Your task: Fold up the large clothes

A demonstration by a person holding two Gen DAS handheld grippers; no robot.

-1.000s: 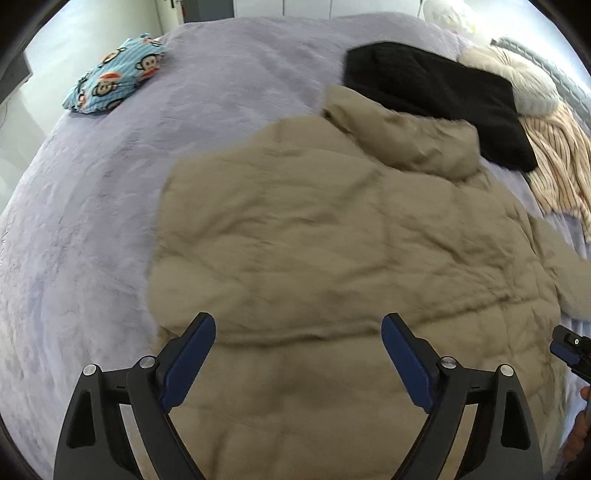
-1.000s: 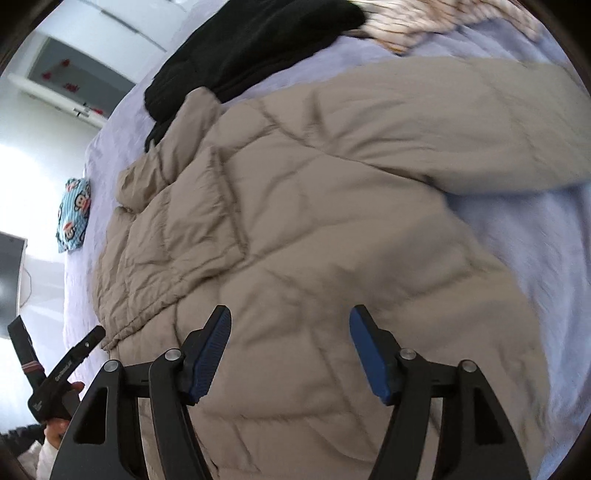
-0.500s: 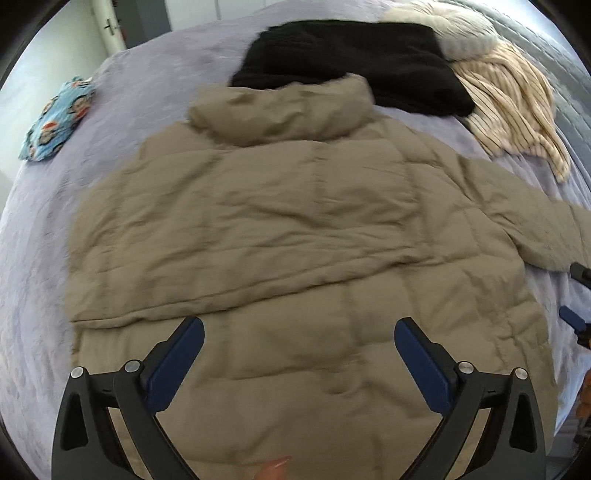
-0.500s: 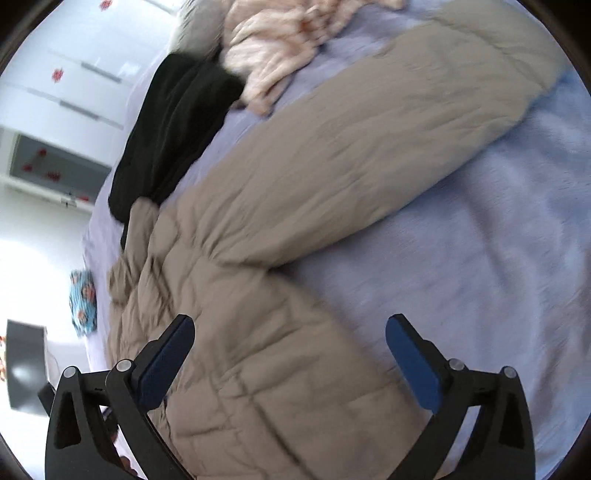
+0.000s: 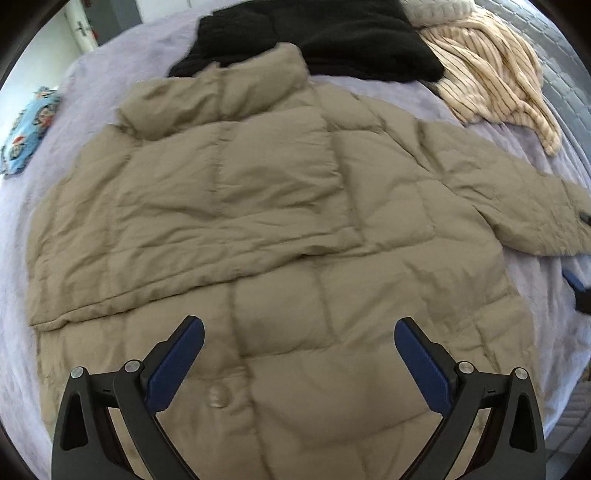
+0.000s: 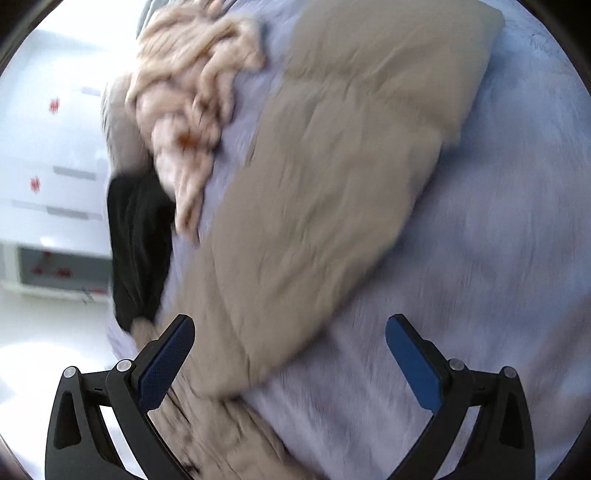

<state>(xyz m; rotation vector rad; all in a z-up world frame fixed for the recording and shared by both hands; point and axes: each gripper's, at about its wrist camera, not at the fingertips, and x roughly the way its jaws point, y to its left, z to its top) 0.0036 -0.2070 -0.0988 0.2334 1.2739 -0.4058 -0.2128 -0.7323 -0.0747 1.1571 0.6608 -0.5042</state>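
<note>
A tan puffer jacket (image 5: 258, 206) lies spread across a lavender bedspread (image 5: 92, 96), collar toward the far side, one sleeve folded across its body and the other sleeve (image 6: 343, 177) stretched out flat to the right. The left gripper (image 5: 299, 354) hangs over the jacket's lower hem area, pointing forward and down at the quilted fabric near a snap button (image 5: 218, 397); its blue-padded jaws stand wide apart and hold nothing. The right gripper (image 6: 290, 354) is angled along the outstretched sleeve, above the place where the sleeve meets the jacket's side, with bedspread showing under its right finger; its jaws are likewise spread wide and empty, and whether either pad touches cloth cannot be told through the motion blur. Beyond the collar sits a black garment (image 5: 321, 33), touching it, and just beside that a cream striped knit (image 5: 491, 70) lies heaped. A blue cartoon-print cloth (image 5: 26, 133) rests well apart at the bed's left edge.
</note>
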